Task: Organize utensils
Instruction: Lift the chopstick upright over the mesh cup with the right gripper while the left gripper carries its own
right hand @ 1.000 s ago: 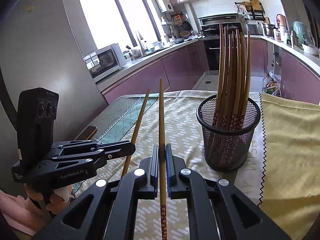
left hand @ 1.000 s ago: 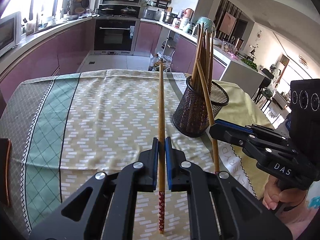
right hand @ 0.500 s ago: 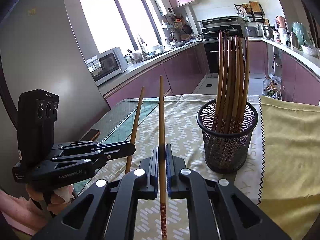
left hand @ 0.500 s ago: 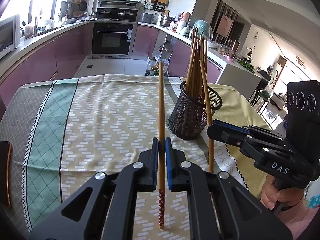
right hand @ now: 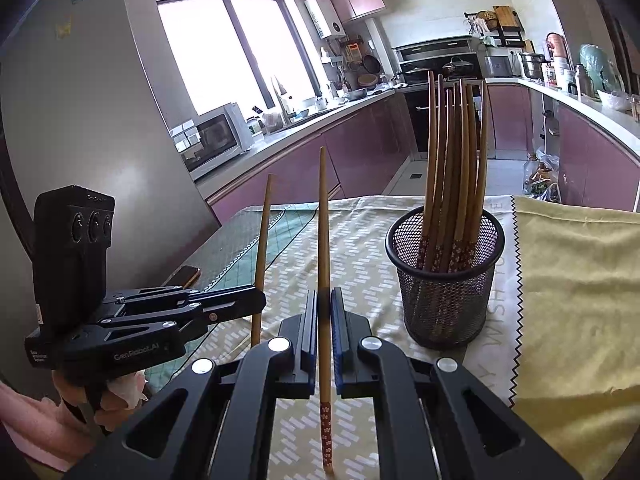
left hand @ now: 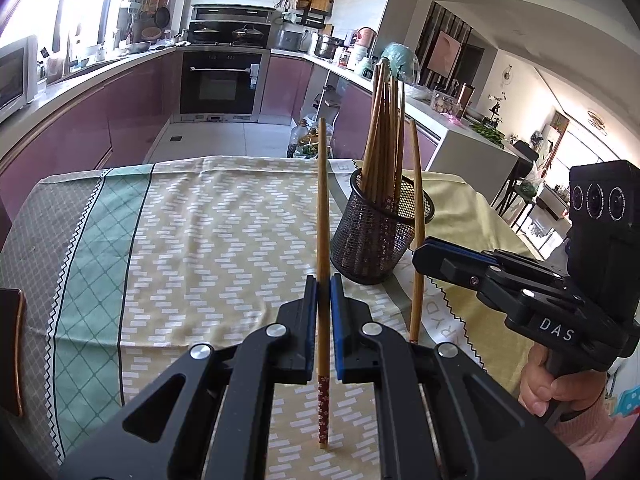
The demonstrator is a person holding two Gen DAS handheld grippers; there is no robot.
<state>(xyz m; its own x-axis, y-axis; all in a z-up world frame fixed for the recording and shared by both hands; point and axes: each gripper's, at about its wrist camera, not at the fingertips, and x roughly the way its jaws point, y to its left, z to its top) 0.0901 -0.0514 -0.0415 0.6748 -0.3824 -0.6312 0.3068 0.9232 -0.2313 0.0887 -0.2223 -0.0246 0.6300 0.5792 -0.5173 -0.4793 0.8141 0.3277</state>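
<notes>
My left gripper [left hand: 324, 282] is shut on a wooden chopstick [left hand: 322, 216] with a red patterned end, held upright above the tablecloth. My right gripper [right hand: 324, 294] is shut on a second chopstick [right hand: 324, 240], also upright. Each gripper shows in the other's view: the right gripper [left hand: 420, 252] with its chopstick [left hand: 416, 216] beside the holder, the left gripper [right hand: 258, 300] with its chopstick [right hand: 262, 232]. A black mesh holder [left hand: 380, 232] stands on the cloth with several chopsticks [left hand: 384, 132] in it; it also shows in the right wrist view [right hand: 444, 284].
The table wears a patterned tablecloth [left hand: 200, 240] with a yellow cloth [right hand: 576, 288] on its right part. A phone [right hand: 186, 274] lies near the left edge. Kitchen counters, an oven [left hand: 218, 80] and a microwave [right hand: 212, 136] are behind.
Both grippers have drawn back and risen a little from the holder, each keeping its chopstick. The holder now looks smaller and farther away.
</notes>
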